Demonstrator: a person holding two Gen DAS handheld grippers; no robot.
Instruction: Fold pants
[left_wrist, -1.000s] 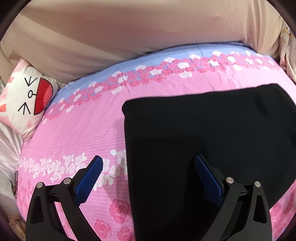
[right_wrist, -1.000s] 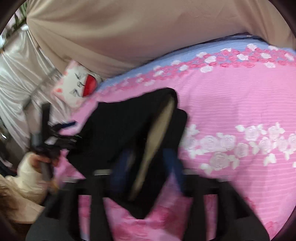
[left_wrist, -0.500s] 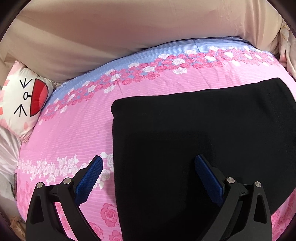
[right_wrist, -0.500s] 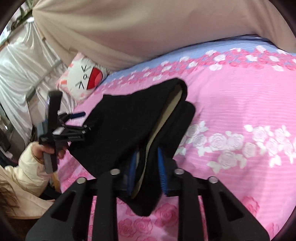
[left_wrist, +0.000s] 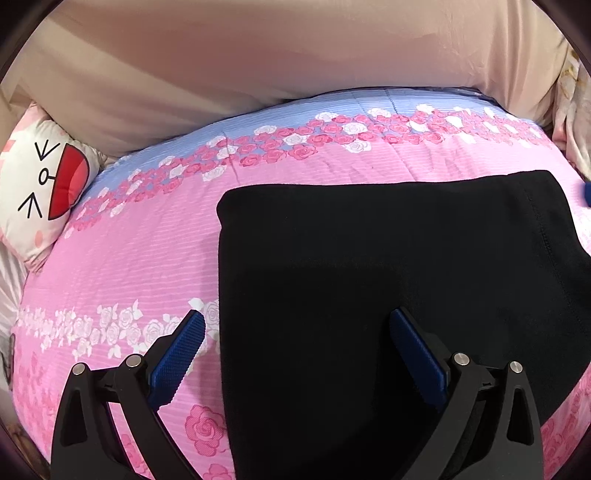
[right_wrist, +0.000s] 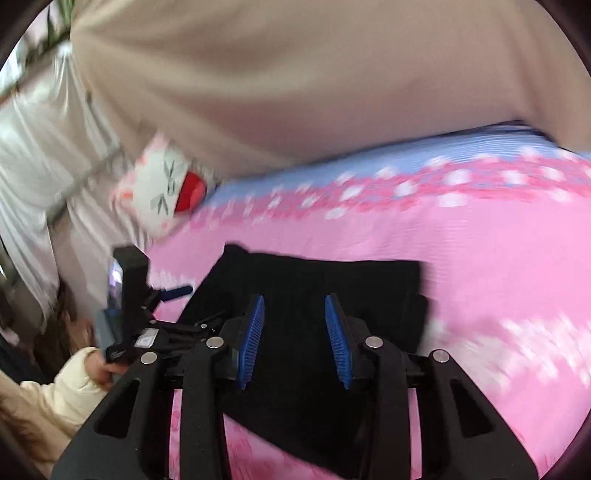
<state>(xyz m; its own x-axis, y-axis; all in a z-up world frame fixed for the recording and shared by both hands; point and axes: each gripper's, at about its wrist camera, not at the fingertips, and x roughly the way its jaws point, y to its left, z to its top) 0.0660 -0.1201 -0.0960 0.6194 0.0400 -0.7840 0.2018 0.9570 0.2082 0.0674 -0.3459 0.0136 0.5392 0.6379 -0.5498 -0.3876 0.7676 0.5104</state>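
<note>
The black pants (left_wrist: 388, 266) lie folded flat on the bed's pink rose-print cover (left_wrist: 140, 258). The left gripper (left_wrist: 295, 343) hangs over their near edge, jaws wide and empty. The right gripper (right_wrist: 294, 325) is above them, its jaws opening with nothing between.

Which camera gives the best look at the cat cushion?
The left wrist view: the cat cushion is sharp there, its drawn face and red mouth clear, though the picture's edge crops it. In the right wrist view the cushion shows whole but blurred and smaller.
</note>
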